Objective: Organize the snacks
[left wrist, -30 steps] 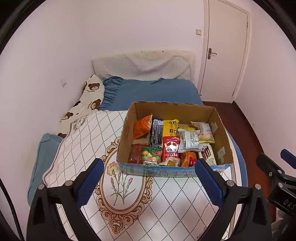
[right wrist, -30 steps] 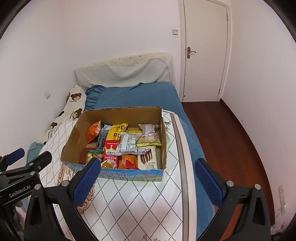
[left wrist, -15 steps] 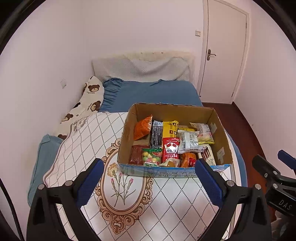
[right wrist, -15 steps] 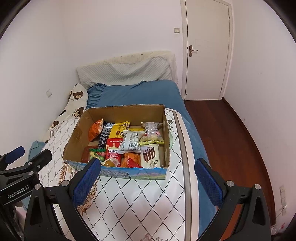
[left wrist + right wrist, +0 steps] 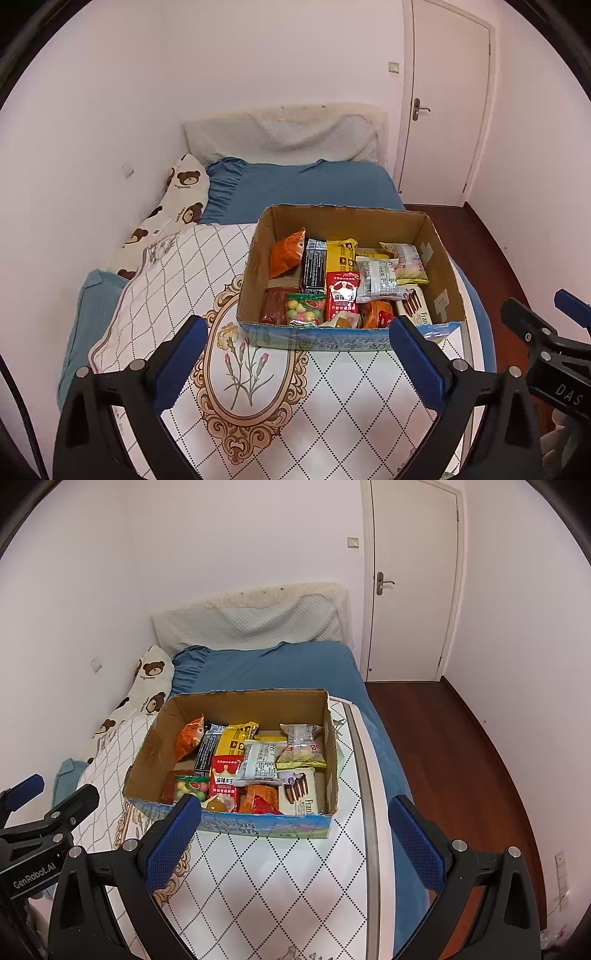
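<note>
A cardboard box (image 5: 343, 221) sits on a white bench (image 5: 343, 402) with a diamond-check top and an ornate floral medallion, standing over a bed with a blue sheet (image 5: 314, 184). The box is packed with snacks: an orange bag (image 5: 286, 251) leaning at its left wall, a black packet (image 5: 314, 266), a yellow packet (image 5: 340, 254), a red packet (image 5: 342, 295), a bag of coloured candies (image 5: 304, 308), a white wrapped cake (image 5: 378, 278) and a chocolate-stick box (image 5: 299, 794) at the near right corner.

The left tongs (image 5: 297, 363) hover near the box's front wall, jaws spread wide, holding nothing. The right tongs (image 5: 293, 842) hover likewise, jaws wide apart and empty. A bear-print pillow (image 5: 181, 206) lies along the left wall; a closed white door (image 5: 413, 579) stands beyond the bed.
</note>
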Demonstrator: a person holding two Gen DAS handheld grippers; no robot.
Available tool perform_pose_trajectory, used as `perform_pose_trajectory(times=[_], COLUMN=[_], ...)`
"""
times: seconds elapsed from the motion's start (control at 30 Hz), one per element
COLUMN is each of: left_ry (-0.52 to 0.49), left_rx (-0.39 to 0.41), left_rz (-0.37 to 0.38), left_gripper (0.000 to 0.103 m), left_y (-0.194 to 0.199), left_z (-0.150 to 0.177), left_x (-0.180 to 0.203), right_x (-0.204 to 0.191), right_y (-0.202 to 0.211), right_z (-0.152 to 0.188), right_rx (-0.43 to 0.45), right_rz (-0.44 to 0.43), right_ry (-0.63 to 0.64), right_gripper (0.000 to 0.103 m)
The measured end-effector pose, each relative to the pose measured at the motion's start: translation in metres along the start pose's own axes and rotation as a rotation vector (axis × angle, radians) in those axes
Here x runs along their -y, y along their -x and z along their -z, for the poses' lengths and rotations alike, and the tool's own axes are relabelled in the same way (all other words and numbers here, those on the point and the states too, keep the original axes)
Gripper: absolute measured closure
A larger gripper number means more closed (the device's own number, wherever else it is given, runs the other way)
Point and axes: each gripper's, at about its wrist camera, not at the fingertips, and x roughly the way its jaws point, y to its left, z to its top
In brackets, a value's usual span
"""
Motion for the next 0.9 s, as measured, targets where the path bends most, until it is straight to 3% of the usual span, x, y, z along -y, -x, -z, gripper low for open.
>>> perform_pose_trajectory(times=[0.9], left_ry=[0.001], left_rx=[0.009], left_rz=[-0.003], left_gripper=[0.002], left_y=[0.0034], left_z=[0.0001], left_x=[-0.0032], right_x=[-0.004], right_y=[-0.0003], right_z=[-0.0014], right_rx=[-0.006], right_rz=[-0.018], right_ry=[0.012], right_gripper=[0.0])
